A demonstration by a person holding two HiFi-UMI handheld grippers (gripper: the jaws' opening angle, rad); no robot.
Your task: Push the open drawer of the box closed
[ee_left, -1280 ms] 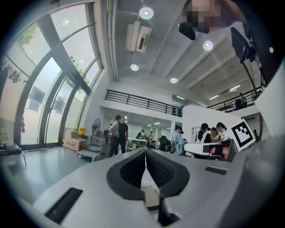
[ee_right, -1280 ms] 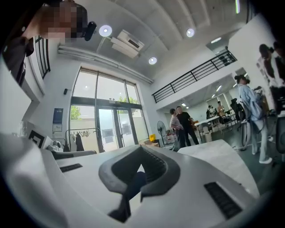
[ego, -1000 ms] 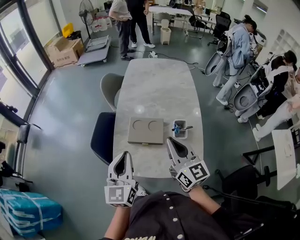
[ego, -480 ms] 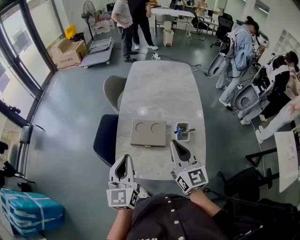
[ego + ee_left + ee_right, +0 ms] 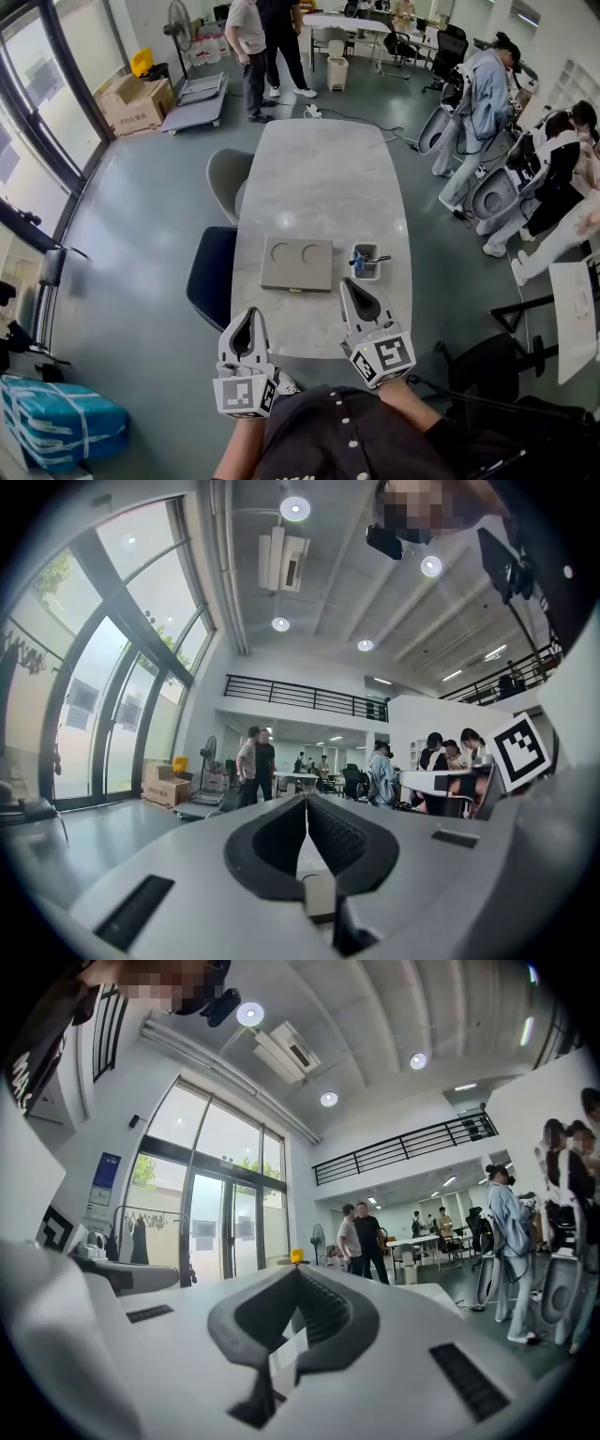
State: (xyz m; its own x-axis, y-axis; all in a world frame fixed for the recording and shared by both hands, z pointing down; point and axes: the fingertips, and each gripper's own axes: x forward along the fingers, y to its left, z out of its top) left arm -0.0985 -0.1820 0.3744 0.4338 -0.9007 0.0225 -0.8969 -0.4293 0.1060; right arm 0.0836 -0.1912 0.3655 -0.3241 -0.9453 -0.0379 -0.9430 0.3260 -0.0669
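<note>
At the near end of the desk (image 5: 319, 178), holds the left tool (image 5: 250, 317) and the right tool (image 5: 348, 286) level, both shut on nothing, tips pressed together in each gripper view; touches nothing yet; leaves the box (image 5: 296, 258) lying flat near the middle of the desk, grey, with two round hollows on top, just left of a small tray (image 5: 365, 272) of pens (image 5: 360, 256); shows the drawer front (image 5: 296, 291) with its small handle along the box's near edge, facing the tools; cannot tell from above how far out. Changes almost nothing over the last second: brings neither tool closer, opens neither, leaves box and tray unmoved, shifts only the framing a touch; means, as a judgement, no push begun yet and the whole task ahead. Differs from the earlier frame by little beyond that drift of the view. Places the right tool nearer, just beside the box's near right corner; likely calls for setting shut tips on the drawer front and pressing straight away from the body.
</note>
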